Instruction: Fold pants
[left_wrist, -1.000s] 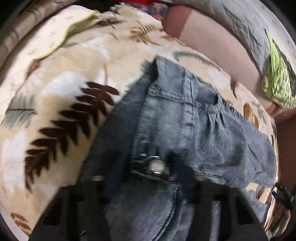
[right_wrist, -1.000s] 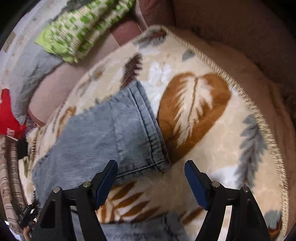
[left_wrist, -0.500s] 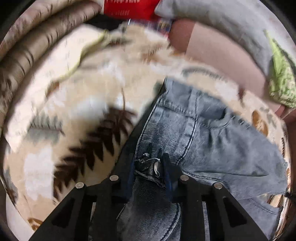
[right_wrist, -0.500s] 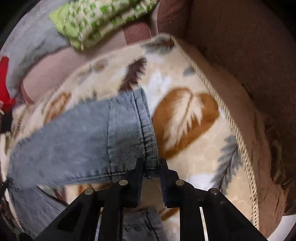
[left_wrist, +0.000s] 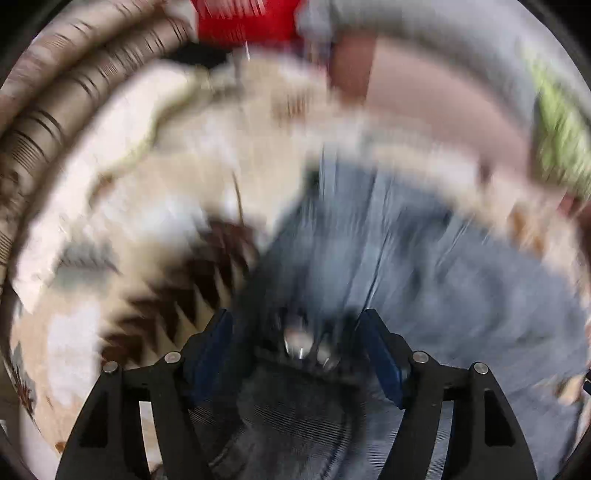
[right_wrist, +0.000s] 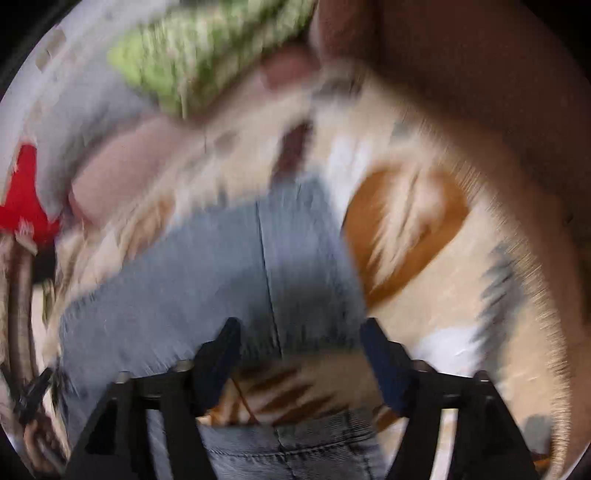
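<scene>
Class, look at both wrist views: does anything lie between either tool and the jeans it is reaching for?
Nothing visible does. The left tool, jaws opening, straddles the jeans at the waistband button. The right tool, also opening, straddles the leg hem on the leaf-print blanket.

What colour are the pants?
Faded blue-grey denim pants, clearest in the right wrist view.

Faded blue denim pants (left_wrist: 424, 266) lie flat on a leaf-patterned blanket (left_wrist: 122, 206), metal waist button facing up.
</scene>
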